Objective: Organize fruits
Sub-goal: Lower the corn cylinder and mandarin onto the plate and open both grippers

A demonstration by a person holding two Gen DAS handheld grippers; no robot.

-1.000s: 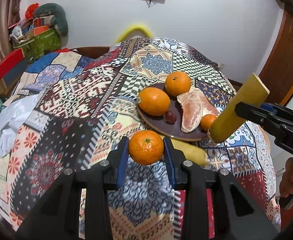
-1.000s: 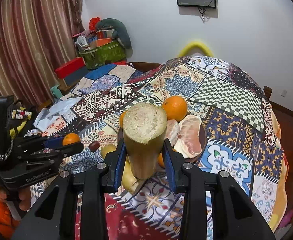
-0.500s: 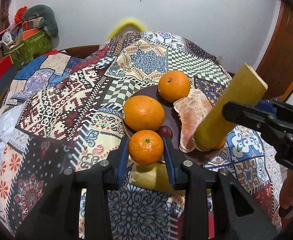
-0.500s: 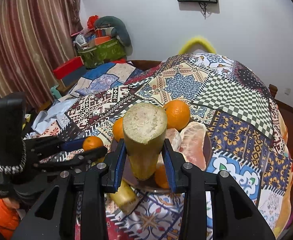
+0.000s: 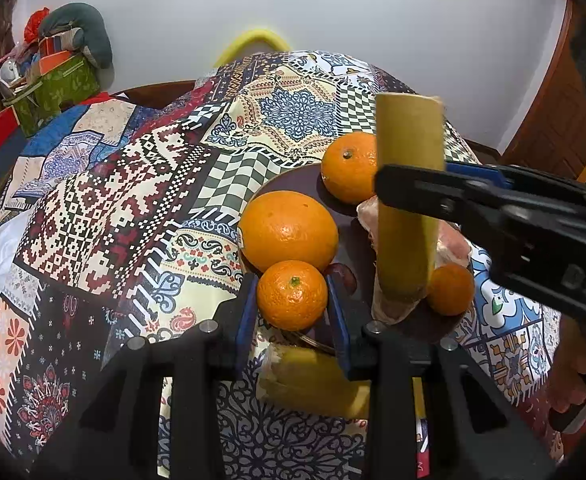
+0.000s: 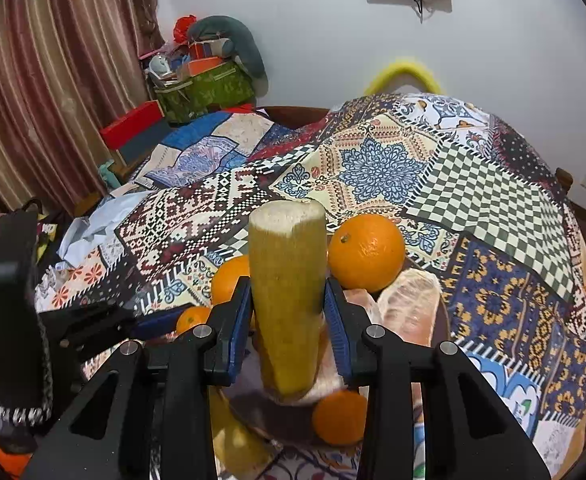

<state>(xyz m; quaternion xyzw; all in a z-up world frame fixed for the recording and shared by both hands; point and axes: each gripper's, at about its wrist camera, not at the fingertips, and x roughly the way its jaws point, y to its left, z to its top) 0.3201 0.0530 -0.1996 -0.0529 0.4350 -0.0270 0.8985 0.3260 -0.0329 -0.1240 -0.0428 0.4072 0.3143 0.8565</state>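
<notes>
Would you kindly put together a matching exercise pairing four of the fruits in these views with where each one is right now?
Things:
1. small mandarin
2. sugarcane piece
3. large orange
4. second sugarcane piece

Places:
A. lying on the patterned cloth, just outside the plate
B. resting on the dark plate, untouched
C. clamped in the right gripper
D. clamped in the left gripper

Pairs: 1-D, 2-C, 3-B, 4-A
</notes>
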